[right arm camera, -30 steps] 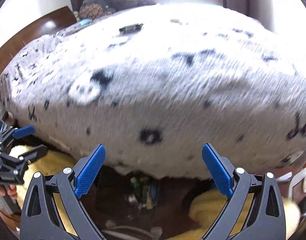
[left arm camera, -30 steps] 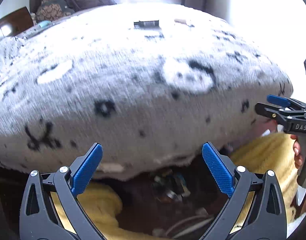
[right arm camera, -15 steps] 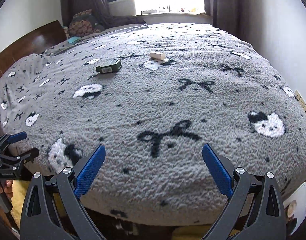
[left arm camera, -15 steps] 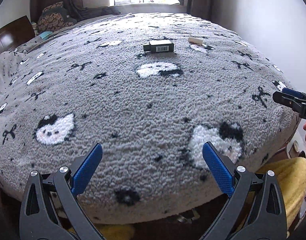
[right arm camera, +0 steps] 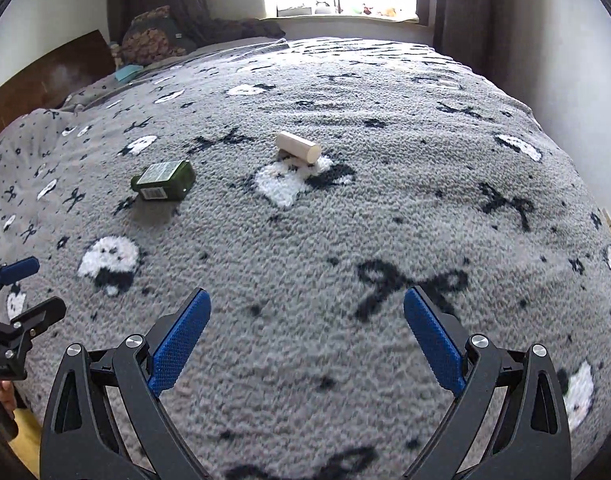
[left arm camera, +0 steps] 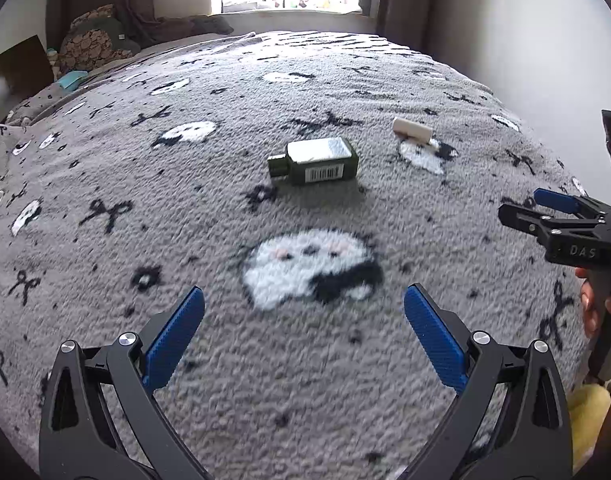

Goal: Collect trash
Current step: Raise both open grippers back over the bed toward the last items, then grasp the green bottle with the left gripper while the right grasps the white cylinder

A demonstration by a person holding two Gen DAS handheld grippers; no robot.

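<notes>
Two claws cropped at frame edges: left claw (left arm camera: 303, 334), right claw (right arm camera: 307, 334)

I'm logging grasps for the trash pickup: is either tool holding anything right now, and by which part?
Nothing is held. The left tool and right tool are both open and empty above the blanket; the green bottle and white cylinder lie untouched.

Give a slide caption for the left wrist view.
Open left gripper faces a green bottle and white tube on the bed.

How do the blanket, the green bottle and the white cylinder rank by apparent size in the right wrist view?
1. Blanket, by far.
2. Green bottle.
3. White cylinder, slightly smaller; it lies farther back, so this is unsure.
</notes>
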